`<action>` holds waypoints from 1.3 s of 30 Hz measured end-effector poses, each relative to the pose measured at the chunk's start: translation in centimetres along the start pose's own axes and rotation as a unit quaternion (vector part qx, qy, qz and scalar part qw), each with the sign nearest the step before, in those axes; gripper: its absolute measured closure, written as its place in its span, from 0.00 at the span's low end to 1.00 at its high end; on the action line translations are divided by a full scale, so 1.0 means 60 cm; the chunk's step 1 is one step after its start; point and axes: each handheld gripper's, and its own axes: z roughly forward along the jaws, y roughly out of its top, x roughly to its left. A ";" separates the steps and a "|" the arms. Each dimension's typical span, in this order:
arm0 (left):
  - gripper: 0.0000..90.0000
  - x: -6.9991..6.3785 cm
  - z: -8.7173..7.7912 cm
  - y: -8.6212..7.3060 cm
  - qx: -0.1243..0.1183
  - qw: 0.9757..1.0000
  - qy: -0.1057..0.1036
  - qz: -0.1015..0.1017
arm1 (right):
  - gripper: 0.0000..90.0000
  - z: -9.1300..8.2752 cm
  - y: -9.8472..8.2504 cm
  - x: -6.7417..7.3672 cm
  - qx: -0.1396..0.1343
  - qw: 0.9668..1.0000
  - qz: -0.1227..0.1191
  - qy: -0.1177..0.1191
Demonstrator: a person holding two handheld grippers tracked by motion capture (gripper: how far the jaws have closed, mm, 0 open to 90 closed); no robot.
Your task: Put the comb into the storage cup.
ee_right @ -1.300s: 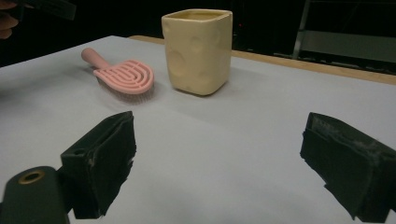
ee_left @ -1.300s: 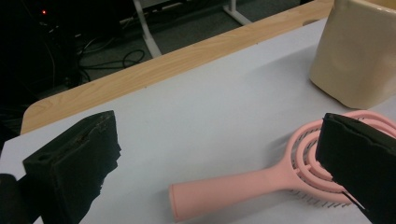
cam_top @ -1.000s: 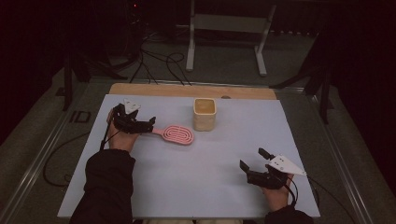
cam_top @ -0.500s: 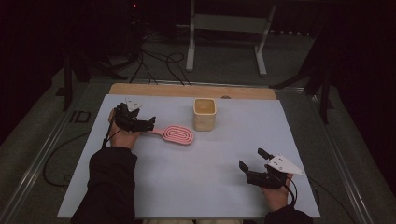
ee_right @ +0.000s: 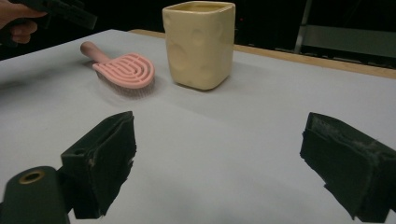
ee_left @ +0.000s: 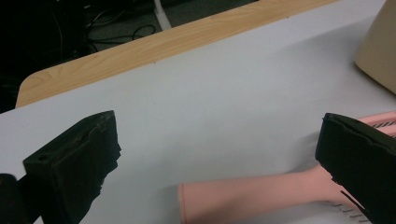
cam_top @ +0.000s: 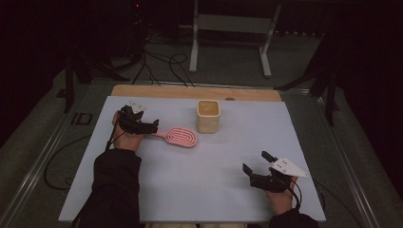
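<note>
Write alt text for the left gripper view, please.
The open left hand-held gripper straddles the handle end of a pink hairbrush lying on a pale table cover, its jaws wide apart. A cream cup stands at the right edge.

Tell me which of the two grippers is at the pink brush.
The left gripper: its open jaws straddle the pink brush handle. The right gripper hovers open, far from it.

Black two-jaw grippers, dark sleeves at the table

The left gripper (cam_top: 153, 126) and right gripper (cam_top: 257, 166) are black, each with blocky, rough-edged foam-like jaw pads; a brass-ringed hole shows in the right gripper's body near its jaw. A grey three-cornered plate (cam_top: 286, 167) dotted with dark screws tops the right one. Thin black cables trail back. The left arm wears a black long sleeve (cam_top: 112, 187).
</note>
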 end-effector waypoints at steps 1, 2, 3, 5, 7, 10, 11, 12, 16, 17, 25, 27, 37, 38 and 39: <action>0.00 0.000 0.001 0.000 0.002 1.000 0.001 0.001 | 0.11 0.000 0.000 0.000 0.000 1.000 0.000 0.000; 0.00 0.000 0.003 -0.001 0.003 1.000 0.002 0.000 | 0.11 0.000 0.000 0.000 0.000 1.000 0.000 0.001; 0.00 0.000 0.004 -0.001 0.005 1.000 0.002 -0.001 | 0.11 0.000 0.000 0.000 0.000 1.000 0.000 0.002; 0.00 0.001 0.006 -0.002 0.006 1.000 0.004 -0.002 | 0.11 0.000 0.000 0.000 0.000 1.000 0.000 0.002; 0.00 0.002 0.008 -0.002 0.009 1.000 0.004 -0.003 | 0.11 0.000 0.000 -0.001 0.000 1.000 0.001 0.001; 0.00 0.001 0.010 -0.003 0.011 1.000 0.006 -0.003 | 0.11 0.001 0.000 -0.001 0.001 1.000 0.002 0.002; 0.00 0.001 0.011 -0.003 0.012 1.000 0.007 -0.002 | 0.11 0.001 0.000 -0.001 0.000 1.000 0.001 0.002; 0.01 0.001 0.012 -0.003 0.014 1.000 0.007 -0.002 | 0.11 0.001 0.000 -0.001 0.000 1.000 0.001 0.003; 0.01 0.000 0.016 -0.004 0.023 1.000 0.006 -0.002 | 0.11 0.001 0.000 0.000 0.001 1.000 0.001 0.003; 0.01 0.000 0.016 -0.004 0.026 1.000 0.006 -0.002 | 0.11 0.001 0.000 0.000 0.001 1.000 0.001 0.003; 0.04 -0.005 0.022 -0.006 0.039 0.999 -0.001 -0.007 | 0.11 0.001 0.000 0.000 0.001 1.000 0.001 0.004; 0.05 -0.006 0.024 -0.007 0.042 0.999 -0.005 -0.010 | 0.11 0.001 0.000 0.000 0.001 1.000 0.001 0.004; 0.06 -0.012 0.031 -0.011 0.053 0.999 -0.011 -0.004 | 0.11 0.001 0.000 0.000 0.002 1.000 0.001 0.004; 0.06 -0.012 0.031 -0.011 0.053 0.999 -0.011 -0.004 | 0.11 0.001 0.000 0.000 0.002 1.000 0.001 0.004; 0.07 -0.012 0.032 -0.012 0.058 0.998 -0.011 -0.002 | 0.11 0.001 0.000 0.000 0.001 1.000 0.001 0.005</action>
